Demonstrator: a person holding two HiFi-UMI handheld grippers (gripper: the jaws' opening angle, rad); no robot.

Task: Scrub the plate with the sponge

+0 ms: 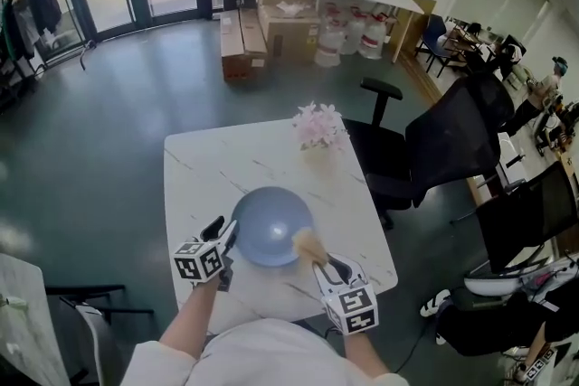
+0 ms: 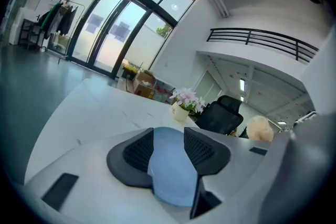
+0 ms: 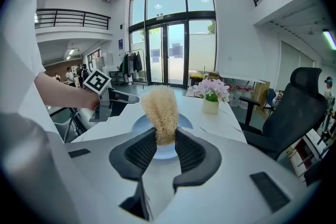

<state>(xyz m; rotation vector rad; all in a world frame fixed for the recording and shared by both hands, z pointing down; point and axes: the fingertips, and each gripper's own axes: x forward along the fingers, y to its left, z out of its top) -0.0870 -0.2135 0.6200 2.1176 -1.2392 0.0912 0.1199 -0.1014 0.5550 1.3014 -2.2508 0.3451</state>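
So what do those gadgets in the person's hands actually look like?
The left gripper and right gripper are a matching pair. Each has a pale grey plastic body ending in two dark grey jaws lined with ribbed pads. Each also carries a white cube printed with black square markers. The person wears a light-coloured top.

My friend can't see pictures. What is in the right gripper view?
The right tongs pinch a tan sponge upright over a blue plate on a white table. To one side, the left tongs point toward the plate, and pink flowers in a pot stand farther back.
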